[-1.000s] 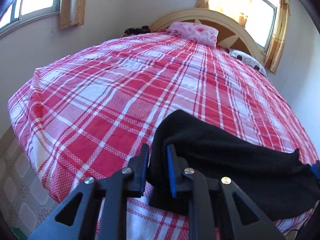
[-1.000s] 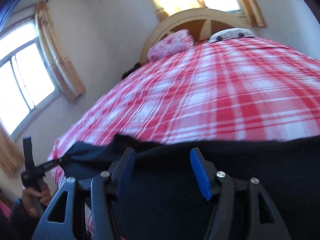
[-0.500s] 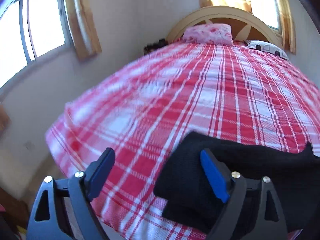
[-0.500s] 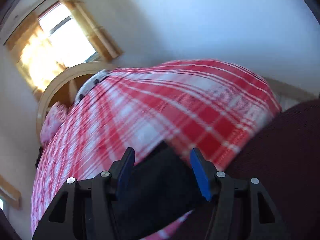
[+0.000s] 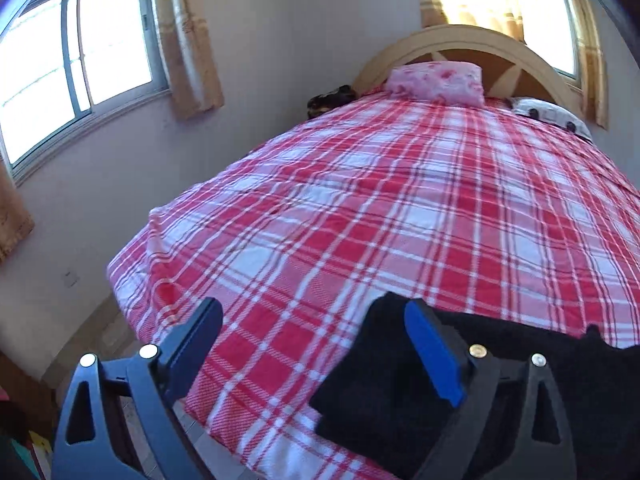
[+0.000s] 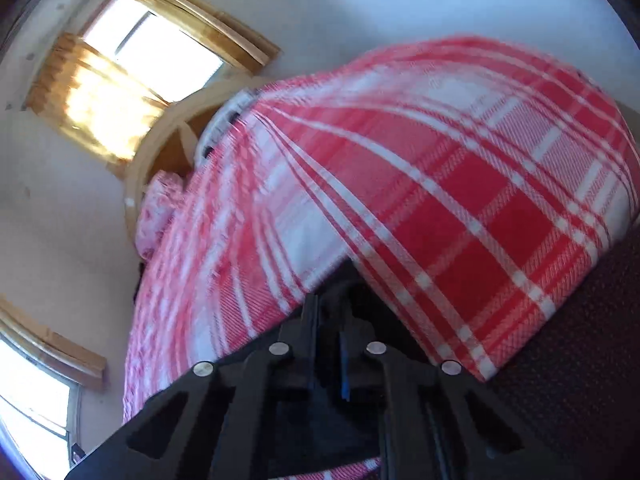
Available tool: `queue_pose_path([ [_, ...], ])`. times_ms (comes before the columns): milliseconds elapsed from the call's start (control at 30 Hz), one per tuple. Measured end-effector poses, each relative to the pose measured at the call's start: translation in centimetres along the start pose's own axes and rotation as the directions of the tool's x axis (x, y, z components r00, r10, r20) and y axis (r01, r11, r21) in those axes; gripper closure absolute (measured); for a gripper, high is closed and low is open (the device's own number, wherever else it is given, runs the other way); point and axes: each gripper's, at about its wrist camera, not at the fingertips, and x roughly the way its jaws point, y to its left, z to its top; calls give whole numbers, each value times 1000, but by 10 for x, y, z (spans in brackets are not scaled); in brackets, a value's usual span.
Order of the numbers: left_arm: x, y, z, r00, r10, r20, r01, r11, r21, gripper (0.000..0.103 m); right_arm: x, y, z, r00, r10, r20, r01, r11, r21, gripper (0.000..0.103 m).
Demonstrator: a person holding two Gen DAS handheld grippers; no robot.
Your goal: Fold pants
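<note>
The black pants point(image 5: 520, 376) lie folded along the near edge of the bed with the red and white plaid cover point(image 5: 380, 208). My left gripper point(image 5: 316, 344) is wide open above the bed's near edge; its right finger point(image 5: 432, 356) stands over the pants' left end and holds nothing. In the right wrist view my right gripper point(image 6: 332, 312) is shut on a corner of the black pants point(image 6: 352, 280) at the bed's edge, with the view tilted and blurred.
A pink pillow point(image 5: 436, 80) and a white spotted pillow point(image 5: 552, 116) lie by the wooden headboard point(image 5: 468, 40). A dark item point(image 5: 332, 100) sits at the far left corner. Windows with curtains stand left and behind. Dark maroon fabric point(image 6: 580, 360) fills the right wrist view's lower right.
My left gripper let go of the pants' left end, opened wide and drew back. My right gripper swung to the pants' right end and closed on its corner.
</note>
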Motion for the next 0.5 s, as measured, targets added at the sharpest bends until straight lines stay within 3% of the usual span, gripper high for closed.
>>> queue_pose_path([
  [67, -1, -17, -2, 999, -37, 3, 37, 999, 33, 8, -14, 16, -2, 993, 98, 71, -91, 991, -103, 95],
  [167, 3, -35, -4, 998, -63, -16, 64, 996, 66, 8, -25, 30, -7, 983, 130, 133, -98, 969, -226, 95],
  [233, 3, -41, -5, 997, -77, -27, 78, 994, 73, 9, -16, 20, -5, 994, -4, 110, 28, 976, -217, 94],
  [267, 2, -43, -5, 996, -80, -29, 82, 994, 78, 9, -11, 10, -2, 988, -127, 93, 143, 969, -200, 94],
  [300, 1, -43, -6, 996, -84, -29, 86, 993, 84, 8, -11, -2, 3, 966, -239, 102, 254, 952, -173, 94],
  [367, -2, -45, -6, 996, -90, -24, 92, 991, 92, 8, -30, -15, 7, 916, -356, 185, 381, 916, -123, 94],
  [433, -2, -48, -6, 995, -96, -22, 98, 991, 92, 8, -56, -20, 4, 903, -342, 259, 370, 927, -67, 94],
  [500, -3, -55, -6, 994, -108, -21, 110, 989, 95, 8, -67, -15, -8, 942, -243, 231, 266, 961, -76, 94],
])
